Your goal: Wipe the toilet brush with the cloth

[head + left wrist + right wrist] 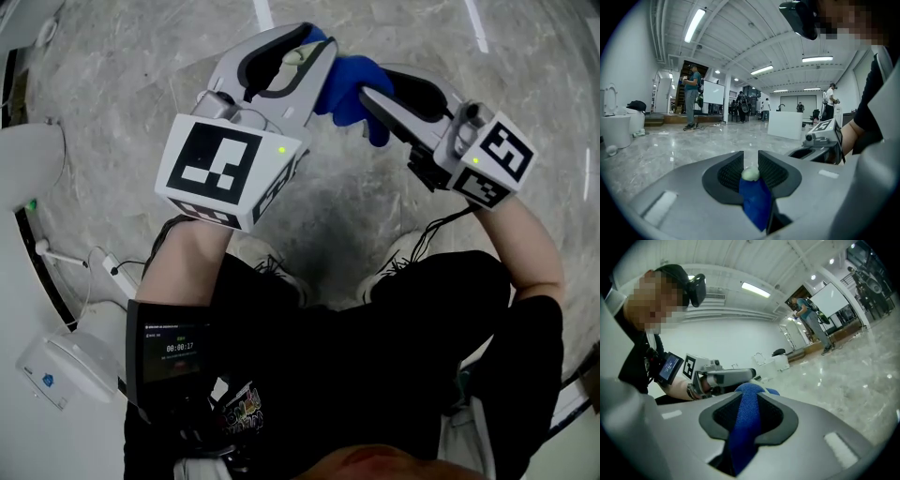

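Gripping the cloth-wrapped toilet brush (750, 174), pale end toward its tips: left claw (750, 161). Right claw (749, 401) alongside grasps cloth (352, 84).

Bright overhead light — fisheye-warped edges.

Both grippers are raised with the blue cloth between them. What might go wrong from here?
1. The left gripper grips what looks like the toilet brush right at its pale end, so a hard wipe may pull it out.
2. The right gripper pinches only a narrow fold of the cloth, which may slip free under drag.
3. Both sit close together, so they may collide.
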